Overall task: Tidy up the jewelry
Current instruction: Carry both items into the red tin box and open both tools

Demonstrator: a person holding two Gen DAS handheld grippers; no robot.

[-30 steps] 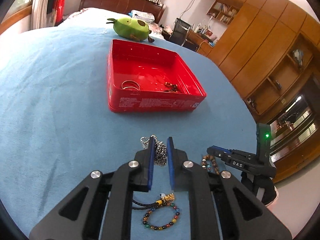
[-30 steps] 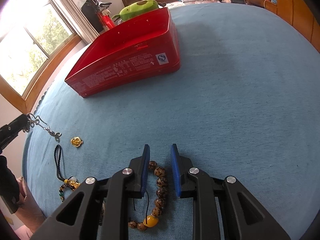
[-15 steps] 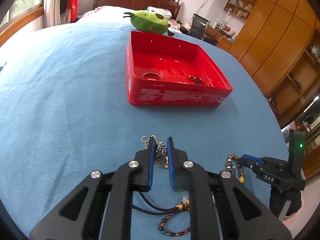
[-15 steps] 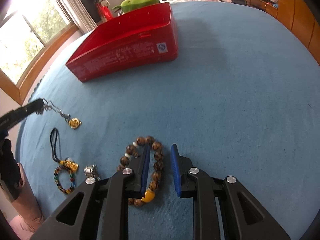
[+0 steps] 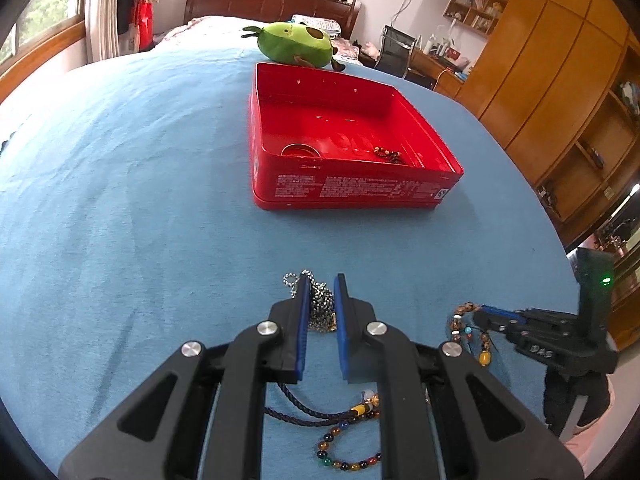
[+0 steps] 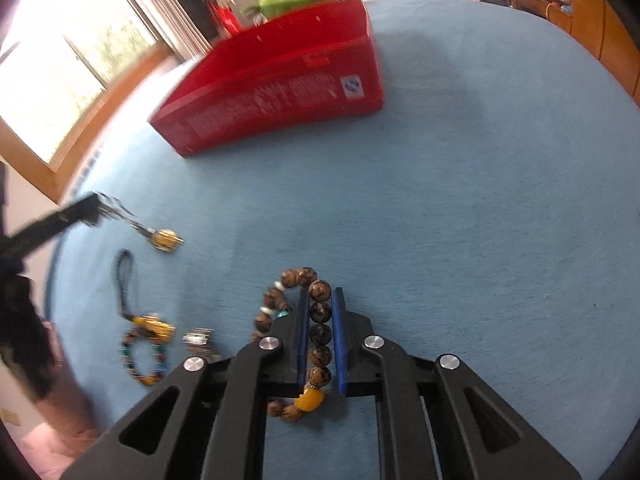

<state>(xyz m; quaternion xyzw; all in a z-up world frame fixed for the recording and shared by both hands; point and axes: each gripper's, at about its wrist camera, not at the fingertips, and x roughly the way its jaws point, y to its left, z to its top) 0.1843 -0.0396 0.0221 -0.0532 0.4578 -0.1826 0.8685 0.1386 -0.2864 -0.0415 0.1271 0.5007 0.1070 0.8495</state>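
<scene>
A red tin box [image 5: 352, 184] stands open on the blue cloth and holds a silver bangle [image 5: 300, 150] and a dark bead string [image 5: 390, 155]. My left gripper [image 5: 320, 282] is shut on a silver ball chain [image 5: 320, 304], held above the cloth; its gold pendant [image 6: 164, 238] hangs below in the right wrist view. My right gripper [image 6: 320, 296] is shut on a brown wooden bead bracelet [image 6: 320, 332] with a yellow bead [image 6: 308, 400], lifted off the cloth. The bracelet also shows in the left wrist view [image 5: 460, 320].
A multicoloured bead bracelet on a dark cord [image 5: 348, 452] and a small silver piece [image 6: 196, 340] lie on the cloth near me. A green plush toy [image 5: 296, 46] sits behind the box. Wooden cabinets [image 5: 560, 80] stand to the right.
Both grippers have risen: the left lifted the chain and pendant off the cloth, the right lifted the wooden bracelet. Both views have moved closer to the red box.
</scene>
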